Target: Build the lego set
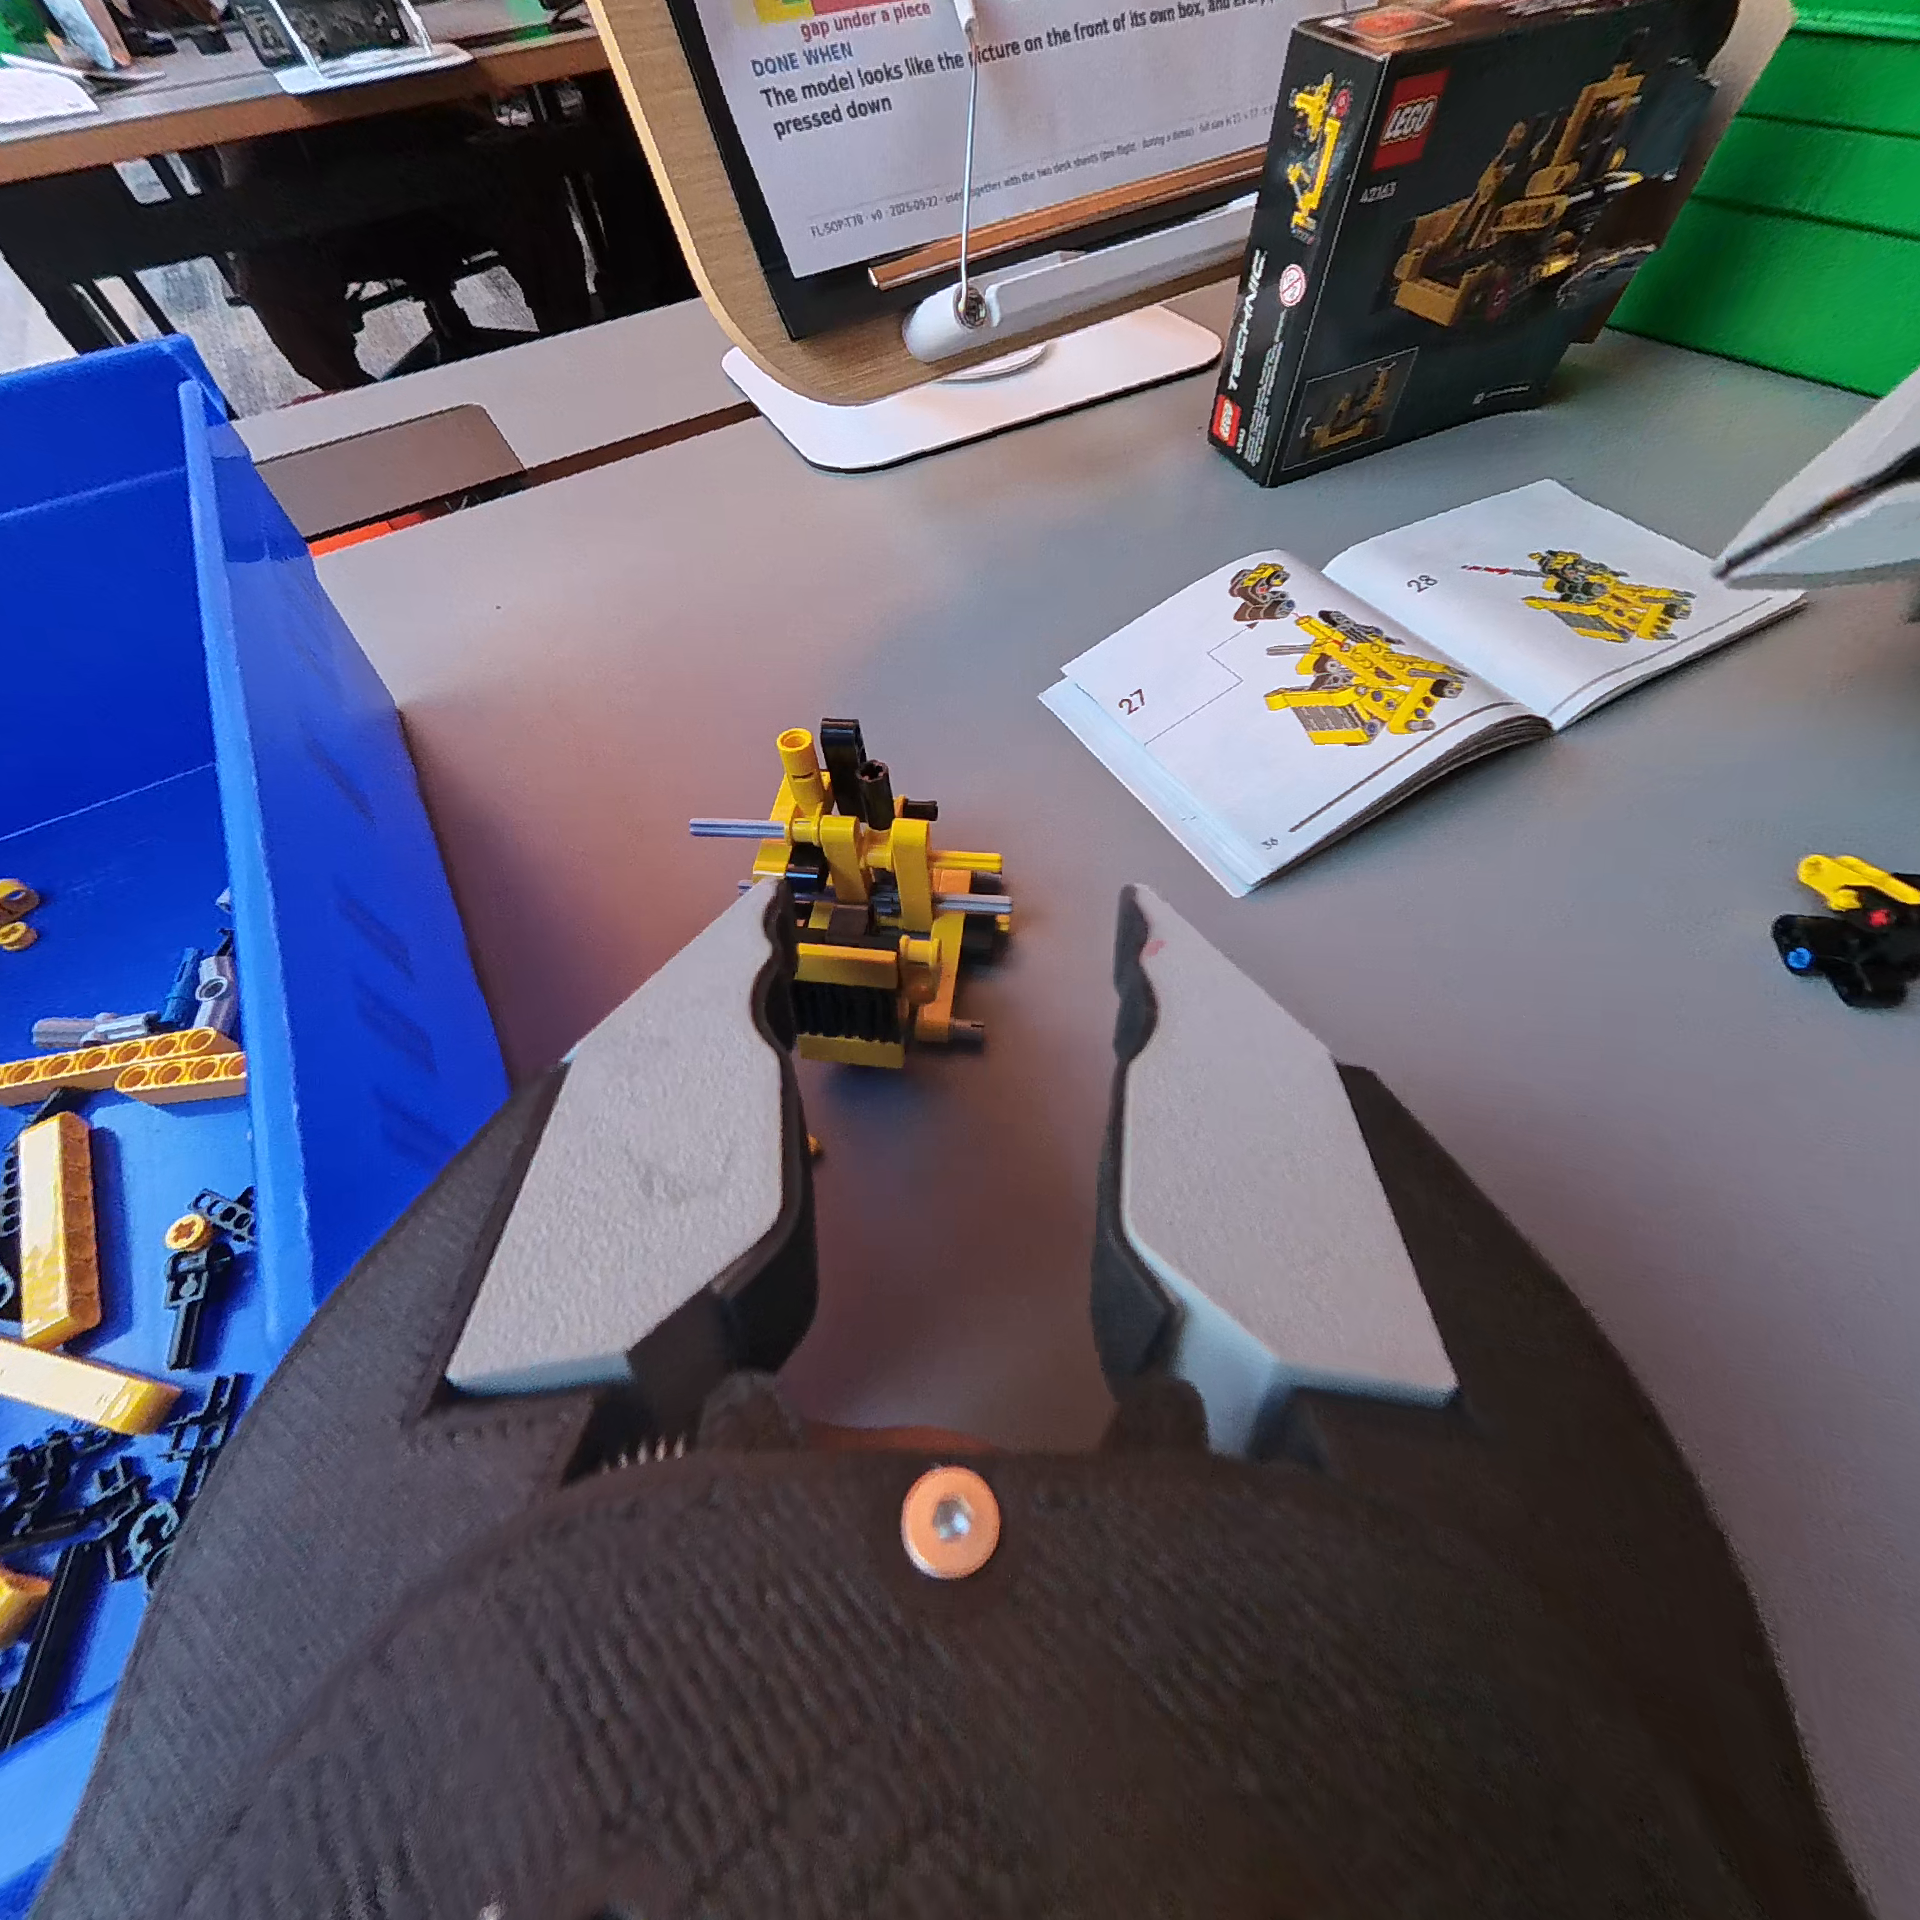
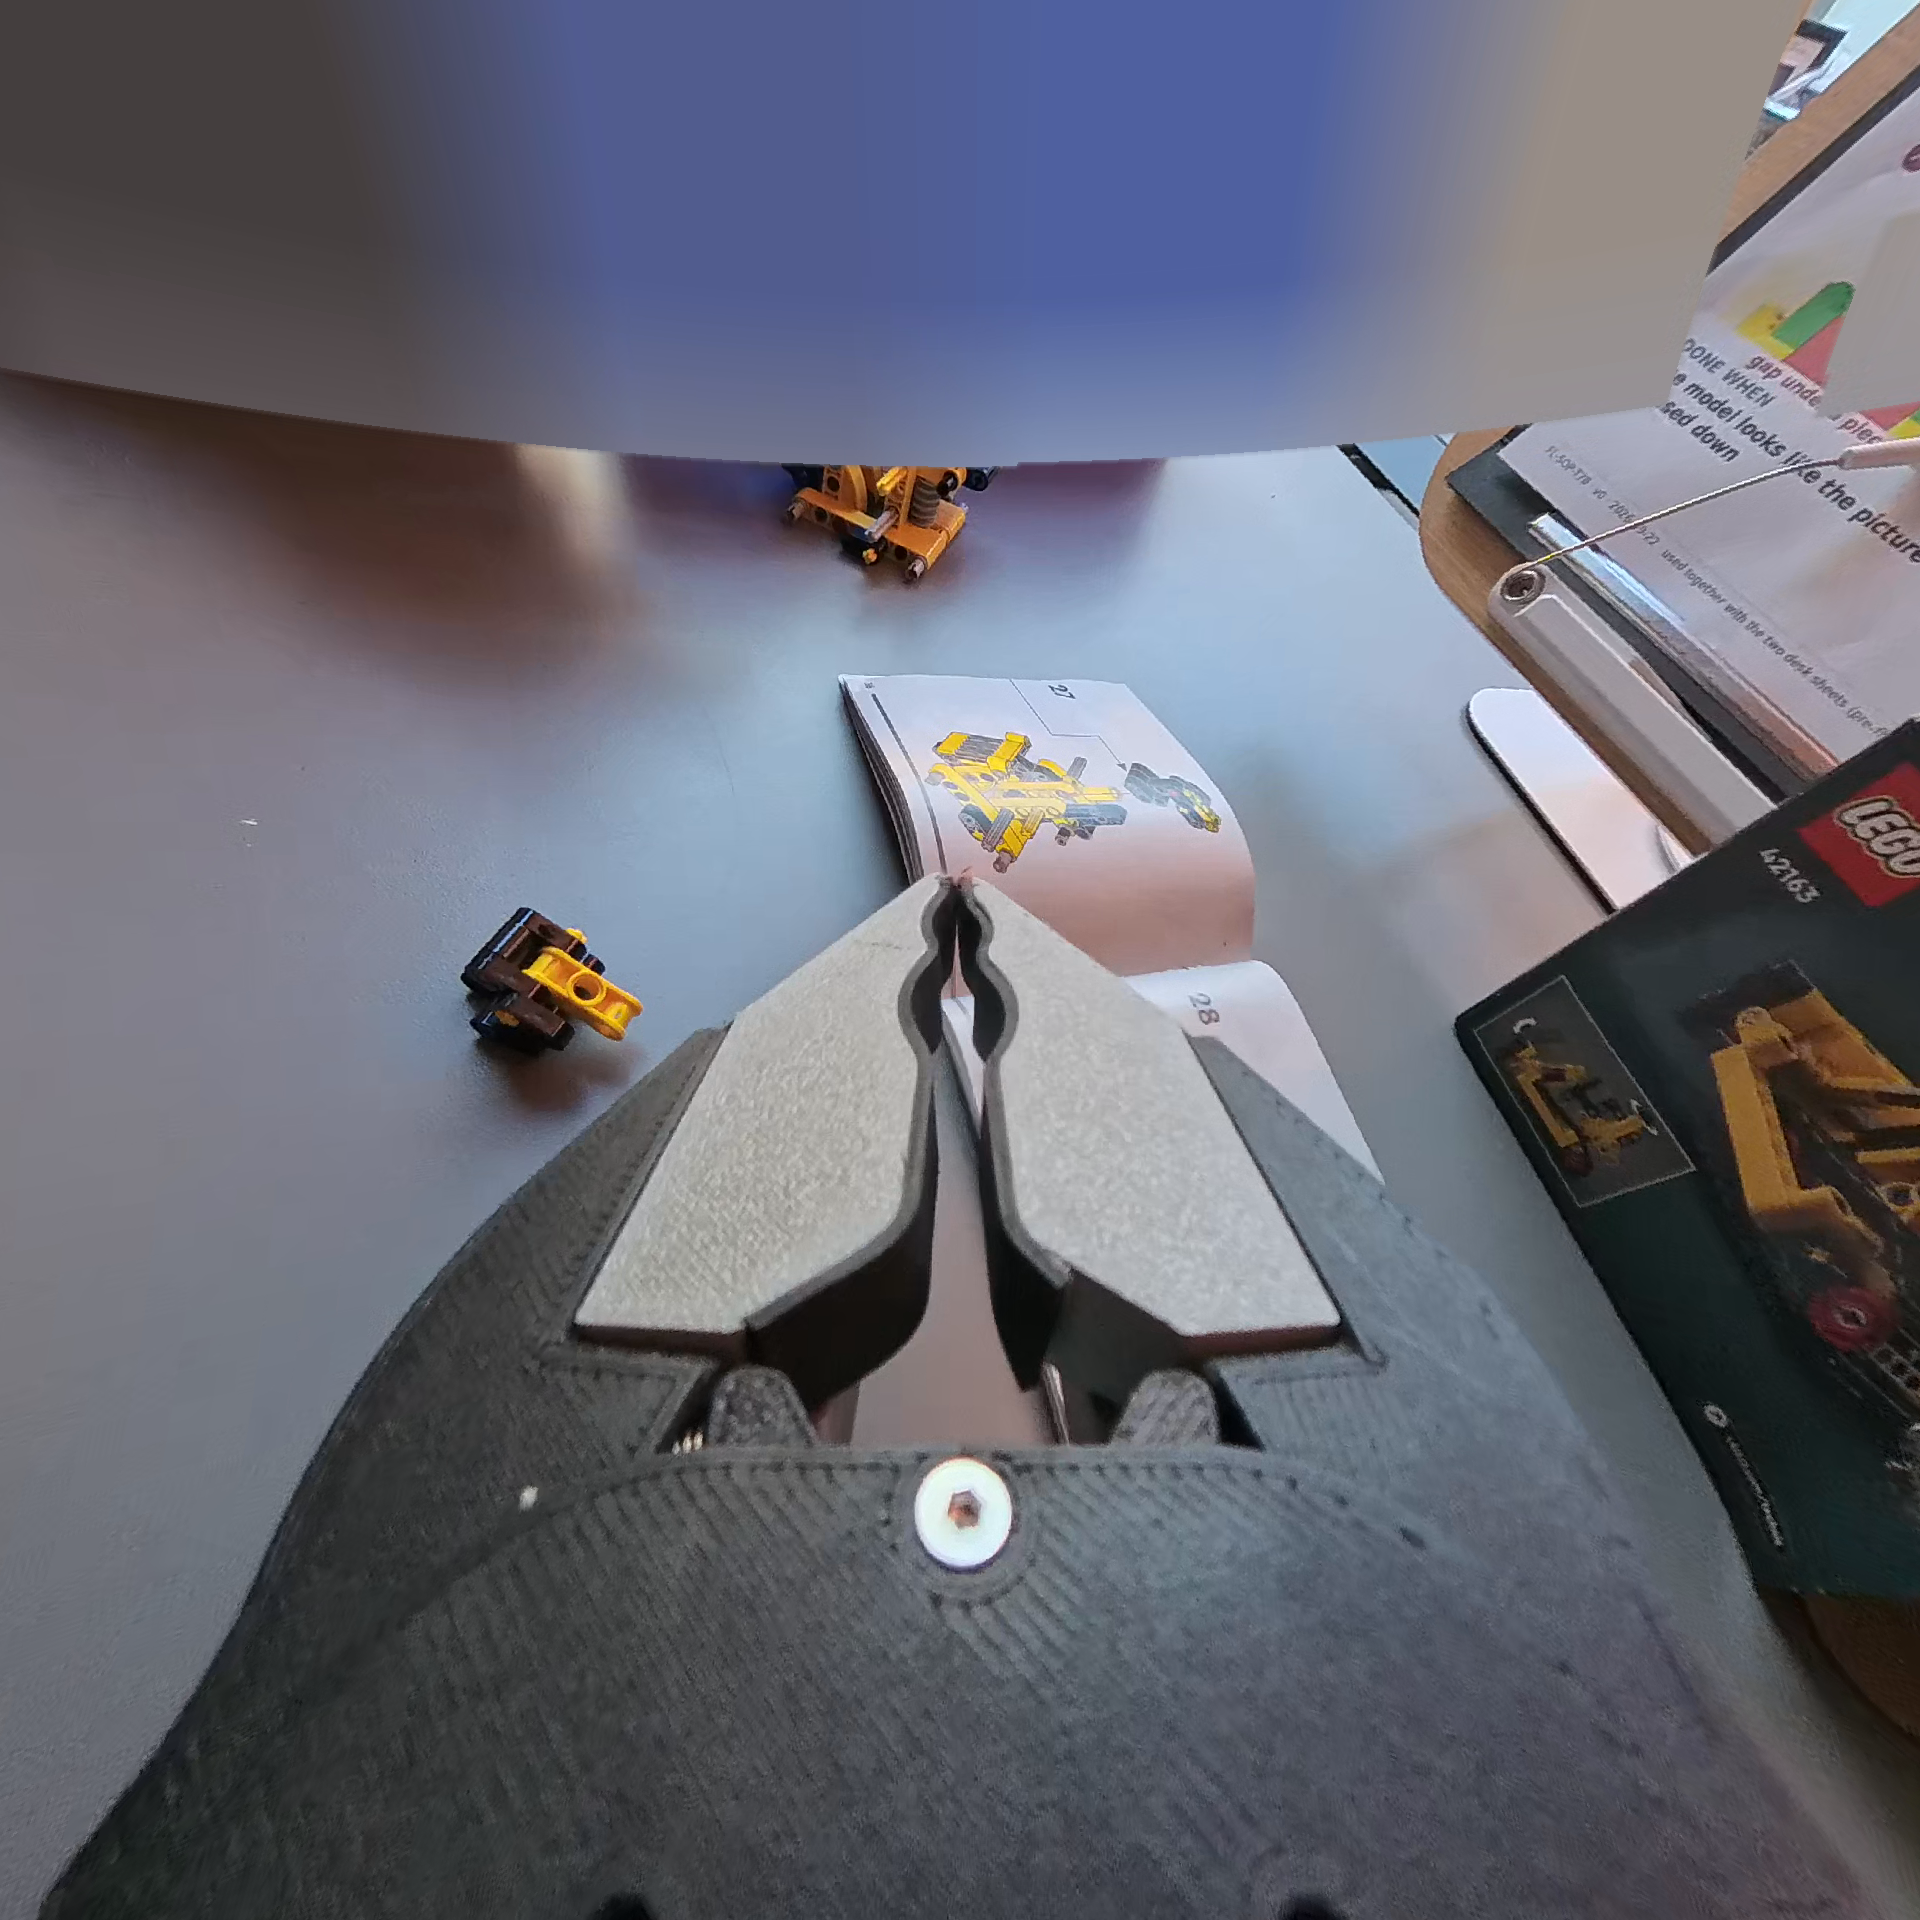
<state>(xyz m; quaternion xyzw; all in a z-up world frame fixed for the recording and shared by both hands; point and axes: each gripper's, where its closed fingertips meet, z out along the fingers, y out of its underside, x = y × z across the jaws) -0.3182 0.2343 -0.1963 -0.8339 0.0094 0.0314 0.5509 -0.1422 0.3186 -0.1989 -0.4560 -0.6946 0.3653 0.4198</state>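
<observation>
The half-built model stood at the centre of the left wrist view on the smooth grey table, a knobbly cluster of glossy yellow and black beams with thin grey axles poking sideways. The left gripper was spread wide and held nothing, its left fingertip overlapping the model; contact could not be judged. At lower centre of the right wrist view, the right gripper was pinched closed, empty, over the open paper booklet. A small black-and-yellow subassembly lay at middle left. A blue plastic bin of loose parts filled the left edge.
</observation>
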